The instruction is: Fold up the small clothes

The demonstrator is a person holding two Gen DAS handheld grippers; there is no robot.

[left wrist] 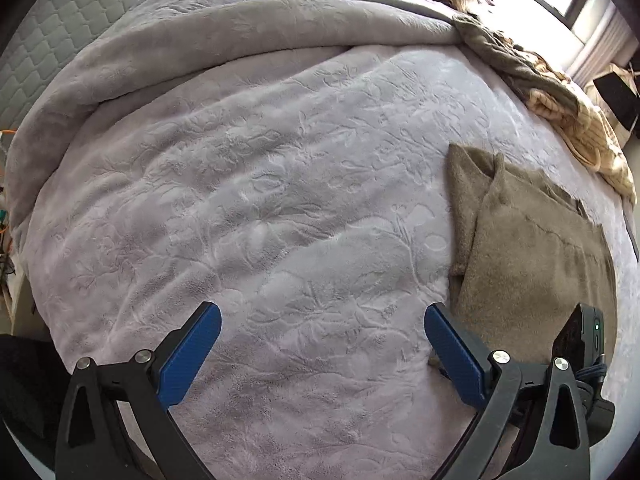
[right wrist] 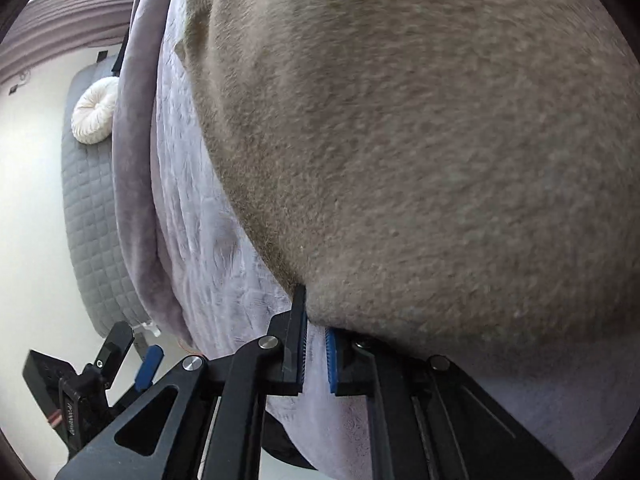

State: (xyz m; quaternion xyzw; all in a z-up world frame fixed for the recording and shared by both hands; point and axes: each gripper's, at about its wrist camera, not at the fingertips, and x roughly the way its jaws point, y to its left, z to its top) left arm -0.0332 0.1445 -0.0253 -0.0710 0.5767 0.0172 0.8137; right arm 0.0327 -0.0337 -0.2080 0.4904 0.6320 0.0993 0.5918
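Observation:
A brown fleece garment (left wrist: 520, 248) lies partly folded on the lilac blanket (left wrist: 260, 200), at the right of the left wrist view. My left gripper (left wrist: 322, 320) hangs open over bare blanket just left of the garment, with nothing between its blue pads (left wrist: 192, 356). In the right wrist view the same garment (right wrist: 420, 140) fills most of the picture. My right gripper (right wrist: 316, 312) is shut on its near edge, and the fuzzy cloth covers the fingertips. The right gripper's black body (left wrist: 580, 340) shows at the garment's near corner in the left wrist view.
A beige checked garment (left wrist: 580, 132) and an olive one (left wrist: 500, 52) lie heaped at the bed's far right edge, below a bright window. A thick duvet fold (left wrist: 200, 48) runs across the back. A round white cushion (right wrist: 94, 112) rests on grey quilted bedding (right wrist: 92, 240).

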